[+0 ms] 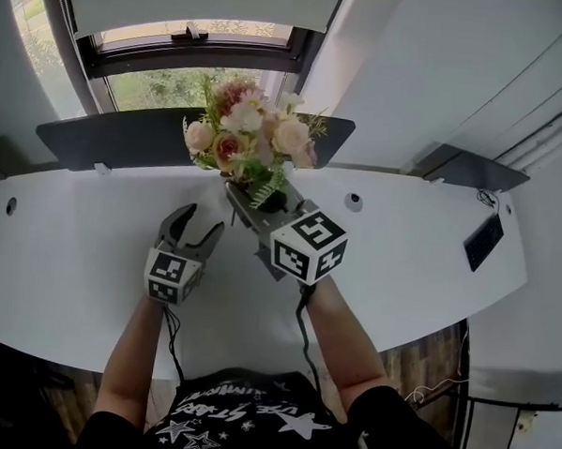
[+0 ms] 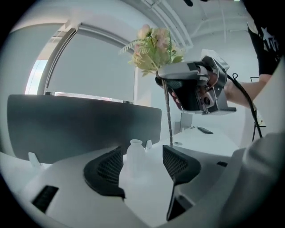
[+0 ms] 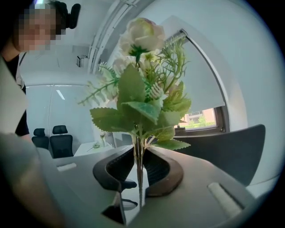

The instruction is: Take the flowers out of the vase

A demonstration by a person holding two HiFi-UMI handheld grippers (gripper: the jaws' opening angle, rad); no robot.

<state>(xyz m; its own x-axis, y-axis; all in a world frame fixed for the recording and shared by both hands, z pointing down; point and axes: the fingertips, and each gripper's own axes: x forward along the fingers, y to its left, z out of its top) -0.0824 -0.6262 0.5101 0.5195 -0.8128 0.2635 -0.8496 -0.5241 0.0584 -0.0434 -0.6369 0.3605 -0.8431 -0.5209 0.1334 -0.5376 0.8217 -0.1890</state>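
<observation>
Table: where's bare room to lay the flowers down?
Free: table left of the left gripper, out to the left hole; also between the right hole and black device. Crowded: centre, with the right gripper holding the flowers, and the vase before the divider.

Soft daylight comes in through the window [image 1: 190, 85] and spreads evenly over the white desk [image 1: 63, 264], where shadows are faint and there is no harsh glare. The head view is sharp but bends straight lines toward its edges. Both gripper views are round fisheye pictures with black corners. In the left one the white vase [image 2: 135, 154] looks washed out and hazy against the desk. In the right one the flowers [image 3: 132, 85] are clear and lit from behind, and the near foreground is blurred.
</observation>
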